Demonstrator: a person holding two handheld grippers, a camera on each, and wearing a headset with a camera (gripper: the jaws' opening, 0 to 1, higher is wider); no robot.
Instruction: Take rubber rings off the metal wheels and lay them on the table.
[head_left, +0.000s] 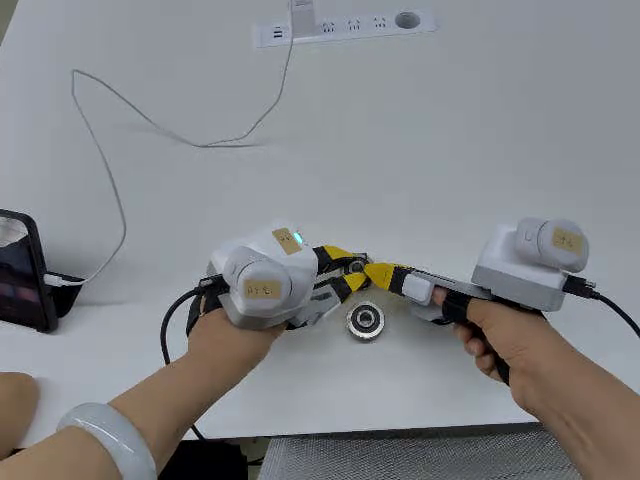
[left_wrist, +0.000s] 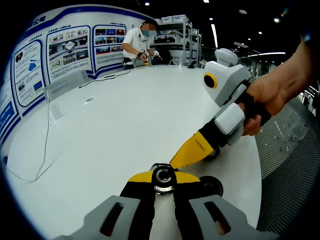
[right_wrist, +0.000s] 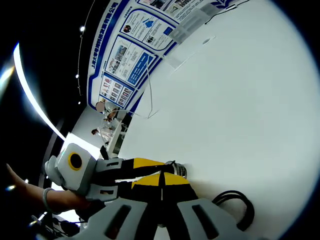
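Table: white, and I work both tools near its front edge.
Left gripper: jaws clamped on a metal wheel.
Right gripper: jaws pressed together, tips touching that held wheel.
Second wheel: lies on the table just beside the tips.

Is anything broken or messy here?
No, nothing stands out. The left gripper holds one metal wheel, the right gripper touches it with closed tips, and a second wheel lies flat on the white table.
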